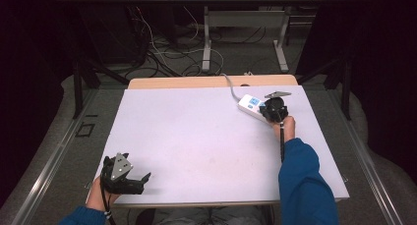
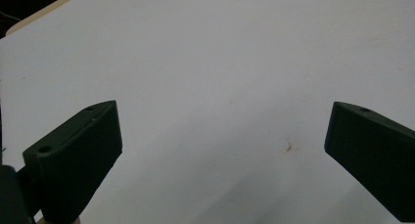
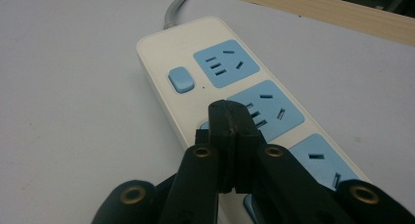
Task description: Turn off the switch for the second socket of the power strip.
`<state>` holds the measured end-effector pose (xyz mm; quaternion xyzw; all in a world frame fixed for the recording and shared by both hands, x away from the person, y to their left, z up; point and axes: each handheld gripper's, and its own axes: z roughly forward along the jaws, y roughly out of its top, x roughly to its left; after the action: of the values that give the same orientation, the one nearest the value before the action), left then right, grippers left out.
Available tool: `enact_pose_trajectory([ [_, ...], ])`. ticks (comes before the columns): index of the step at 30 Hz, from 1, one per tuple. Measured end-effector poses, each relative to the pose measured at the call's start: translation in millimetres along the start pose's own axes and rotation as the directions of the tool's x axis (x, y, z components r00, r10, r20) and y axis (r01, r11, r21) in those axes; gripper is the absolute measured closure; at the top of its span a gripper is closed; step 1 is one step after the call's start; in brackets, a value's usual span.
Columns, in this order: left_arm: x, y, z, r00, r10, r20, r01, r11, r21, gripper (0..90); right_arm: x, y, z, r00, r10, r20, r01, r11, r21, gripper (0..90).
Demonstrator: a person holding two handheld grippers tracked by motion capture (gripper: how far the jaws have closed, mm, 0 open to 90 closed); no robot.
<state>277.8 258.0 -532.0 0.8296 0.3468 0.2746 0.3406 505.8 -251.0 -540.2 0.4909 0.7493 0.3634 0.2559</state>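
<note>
L gripper [image 1: 129,178] parked near front-left corner of table [image 1: 196,136], jaws wide apart, nothing between, just bare white top. Prob idling out of the way while R side works. Faint brown mark [image 2: 288,146] on surface ahead of it, irrelevant.

Center of table bare.

Far right: power strip [image 3: 205,77] lying flat near back edge, grey cord [image 1: 230,85] running off toward rear. R gripper [image 3: 234,128] over strip, jaws pressed together, empty, tips used as single poker. Tip sits at/near a blue switch beside 2nd socket [image 3: 271,109], contact can't be confirmed. Likely aiming to toggle it; closed jaws = stiffer point.
</note>
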Motion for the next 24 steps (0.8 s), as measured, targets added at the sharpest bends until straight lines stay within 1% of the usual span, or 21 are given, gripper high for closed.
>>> enact_pose_trajectory([
  [3,0.1,0.0,0.0,1.0000,0.000,0.000,0.000,1.0000,0.001,0.6,-1.0,-0.8,0.0,1.0000,0.006,-0.008,-0.006,1.000,-0.004,90.0],
  [9,-0.2,0.3,-0.1,1.0000,0.002,0.002,-0.002,1.0000,0.007,0.6,-1.0,-1.1,0.5,0.9999,-0.002,-0.011,0.002,1.000,-0.008,90.0],
  [10,-0.2,0.3,-0.2,1.0000,0.002,0.002,-0.002,1.0000,0.007,0.6,0.6,-0.7,0.8,1.0000,-0.001,0.004,0.002,1.000,-0.005,90.0],
  [12,-0.3,0.2,0.0,1.0000,0.002,0.000,-0.002,1.0000,0.004,0.6,0.8,-0.8,1.0,1.0000,-0.006,0.004,0.006,1.000,-0.007,90.0],
  [18,-0.3,0.1,0.1,1.0000,0.001,0.000,-0.001,1.0000,0.002,0.6,1.6,-0.7,1.4,1.0000,-0.001,0.008,0.001,1.000,-0.009,90.0],
  [19,-0.4,0.1,0.0,1.0000,0.001,0.000,-0.001,1.0000,0.002,0.6,1.3,-0.7,1.5,0.9999,-0.007,0.009,0.007,1.000,-0.010,90.0],
  [22,-0.3,0.2,-0.2,1.0000,0.002,0.002,-0.002,1.0000,0.006,0.6,1.8,-0.9,1.9,0.9999,0.003,0.011,-0.003,1.000,-0.013,90.0],
  [24,-0.4,0.1,0.1,1.0000,0.001,-0.001,-0.001,1.0000,0.001,0.6,2.6,-0.7,1.9,0.9999,-0.007,0.012,0.008,1.000,-0.013,90.0],
])
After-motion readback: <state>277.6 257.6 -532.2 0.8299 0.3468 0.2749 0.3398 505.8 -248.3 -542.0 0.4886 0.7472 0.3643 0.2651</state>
